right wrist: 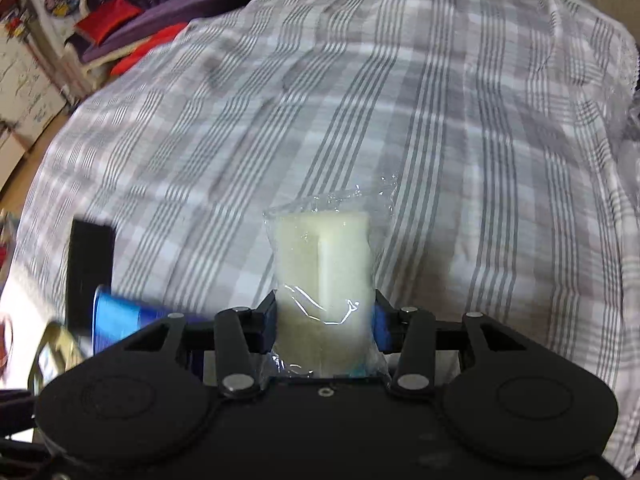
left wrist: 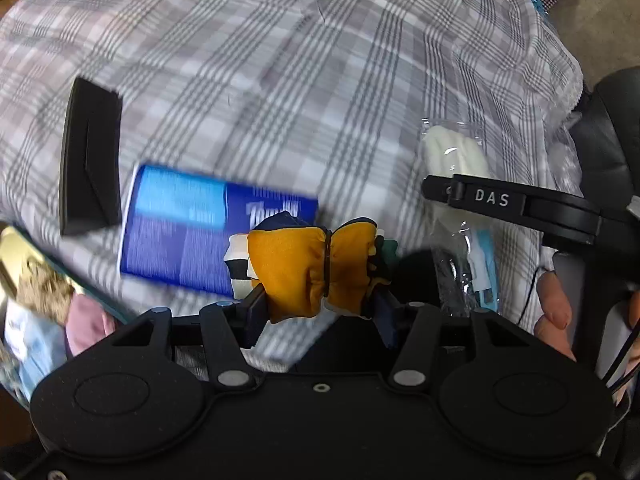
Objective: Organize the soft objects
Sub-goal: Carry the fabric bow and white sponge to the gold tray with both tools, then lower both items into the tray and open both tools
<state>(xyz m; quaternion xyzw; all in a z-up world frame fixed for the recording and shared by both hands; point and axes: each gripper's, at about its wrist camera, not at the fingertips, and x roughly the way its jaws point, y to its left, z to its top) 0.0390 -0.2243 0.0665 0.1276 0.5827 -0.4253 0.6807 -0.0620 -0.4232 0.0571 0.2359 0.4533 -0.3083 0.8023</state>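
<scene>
My left gripper (left wrist: 320, 304) is shut on a mustard-yellow cloth bundle (left wrist: 312, 268) tied in the middle by a dark band, with navy, striped and green cloth at its edges. It hangs above the plaid bedsheet (left wrist: 280, 80). My right gripper (right wrist: 324, 320) is shut on a pale sponge in a clear plastic bag (right wrist: 324, 264), held above the plaid bedsheet (right wrist: 440, 140). The same bagged sponge (left wrist: 452, 156) and the right gripper's body (left wrist: 520, 212) show at the right of the left wrist view.
A blue tissue pack (left wrist: 200, 232) and a black flat box (left wrist: 90, 160) lie on the sheet at the left; both also show in the right wrist view, the pack (right wrist: 120, 316) and the box (right wrist: 88, 272). A gold-rimmed container (left wrist: 36, 280) holds soft items at the lower left.
</scene>
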